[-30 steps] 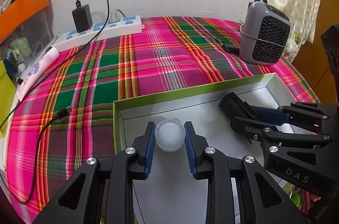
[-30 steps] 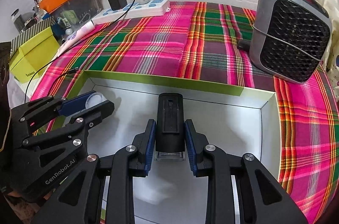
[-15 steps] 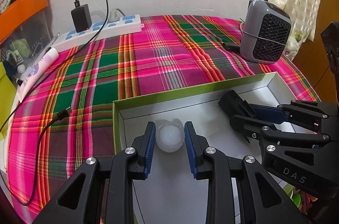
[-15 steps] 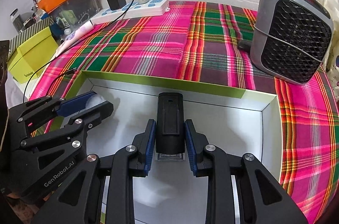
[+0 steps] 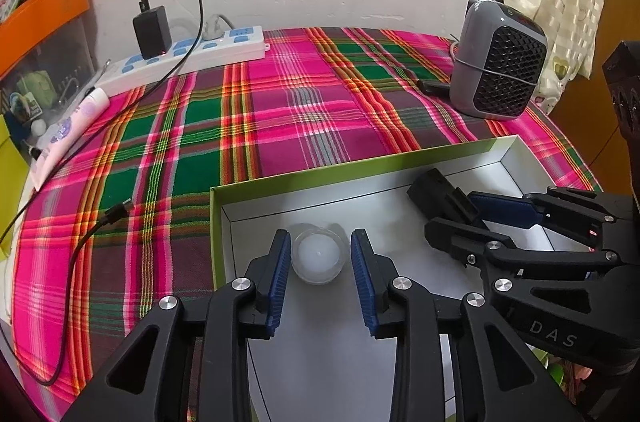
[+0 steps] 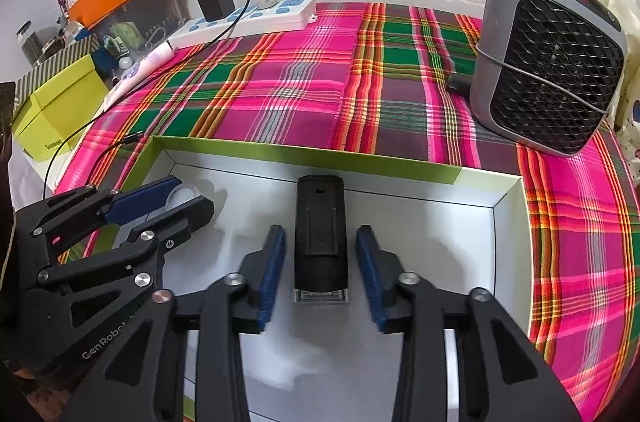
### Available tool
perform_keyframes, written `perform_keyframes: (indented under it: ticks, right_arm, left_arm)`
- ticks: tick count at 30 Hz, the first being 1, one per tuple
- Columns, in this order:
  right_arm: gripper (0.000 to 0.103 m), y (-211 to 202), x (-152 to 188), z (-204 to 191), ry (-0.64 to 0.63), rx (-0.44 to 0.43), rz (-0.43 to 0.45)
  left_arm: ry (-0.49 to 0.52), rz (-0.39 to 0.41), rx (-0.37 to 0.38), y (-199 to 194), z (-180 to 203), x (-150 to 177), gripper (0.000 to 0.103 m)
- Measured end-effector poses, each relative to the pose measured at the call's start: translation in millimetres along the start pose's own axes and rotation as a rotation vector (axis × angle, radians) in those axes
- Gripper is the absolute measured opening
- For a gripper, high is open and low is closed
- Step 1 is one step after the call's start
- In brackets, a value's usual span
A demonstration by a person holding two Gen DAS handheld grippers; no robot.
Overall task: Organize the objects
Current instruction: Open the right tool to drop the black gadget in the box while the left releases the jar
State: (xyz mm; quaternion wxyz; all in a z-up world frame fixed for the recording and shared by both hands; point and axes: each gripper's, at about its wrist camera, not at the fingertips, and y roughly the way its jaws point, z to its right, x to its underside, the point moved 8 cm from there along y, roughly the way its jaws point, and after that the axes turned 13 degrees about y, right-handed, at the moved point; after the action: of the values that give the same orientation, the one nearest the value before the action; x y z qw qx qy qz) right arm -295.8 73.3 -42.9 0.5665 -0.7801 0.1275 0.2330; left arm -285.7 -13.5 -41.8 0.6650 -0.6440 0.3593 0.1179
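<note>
Both claws have just spread, releasing the white jar (image 5: 319, 256) and black device (image 6: 320, 234) inside the box (image 5: 360, 168).

A small round translucent white container (image 5: 319, 256) sits lower centre, upright in the white-lined, green-rimmed box (image 5: 360, 168) — a black oblong device (image 6: 320, 234) lies flat nearby.

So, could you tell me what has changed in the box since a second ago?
Both grippers have let go. The right gripper has just been opening: gaps now show on both sides of the black device. The left gripper has just been opening slightly, freeing the small white jar. Both items lie where they were in the white box; neither hand moved.
</note>
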Motion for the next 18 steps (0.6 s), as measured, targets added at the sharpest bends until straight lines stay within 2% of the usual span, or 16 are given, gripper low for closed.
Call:
perform_keyframes:
  ticks: [2, 18]
  right_arm:
    - [0.045, 0, 0, 1, 0.004, 0.002, 0.003]
    - [0.046, -11, 5, 1, 0.015, 0.004, 0.032]
  left_arm:
    - [0.001, -0.001, 0.0, 0, 0, 0, 0.03]
    - [-0.023, 0.016, -0.008, -19, -5, 8, 0.038]
